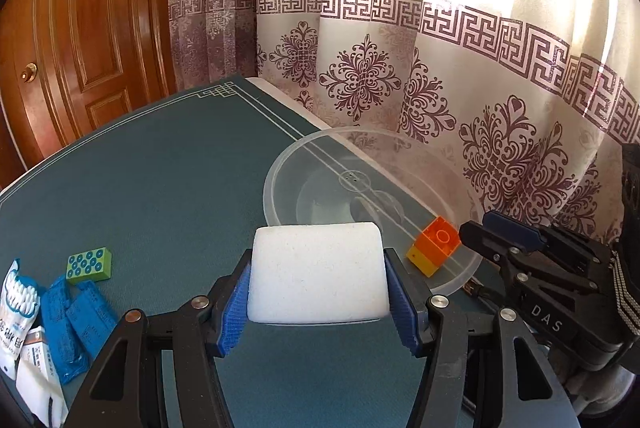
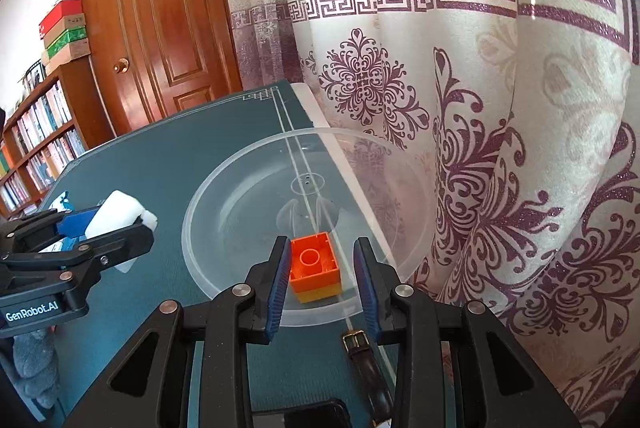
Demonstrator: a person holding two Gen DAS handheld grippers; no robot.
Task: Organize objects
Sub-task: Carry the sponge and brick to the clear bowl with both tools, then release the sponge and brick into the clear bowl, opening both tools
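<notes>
Two pairs of fingers work over a teal counter (image 2: 160, 155). The left gripper (image 1: 318, 260) stands partly open, its blue pads pressed against both sides of a white sponge block (image 1: 316, 280), held clear of the surface just beside a clear plastic bowl (image 2: 187, 232). The right gripper (image 2: 322, 244) is drawn in as narrow as it goes, above the bowl's near rim. An orange-and-yellow toy brick (image 2: 314, 270) sits tilted between its tips, hollow side up, against the left pad. A sliver of space shows at the right pad, so a firm grip cannot be confirmed. A brown buckled strap (image 2: 366, 360) lies under the right fingers. Farther left on the counter lie a green studded brick (image 1: 89, 265), blue packets (image 1: 68, 320) and a bag of cotton swabs (image 1: 18, 300). A patterned curtain (image 2: 500, 147) hangs behind the bowl, beside a wooden door (image 2: 168, 27).
</notes>
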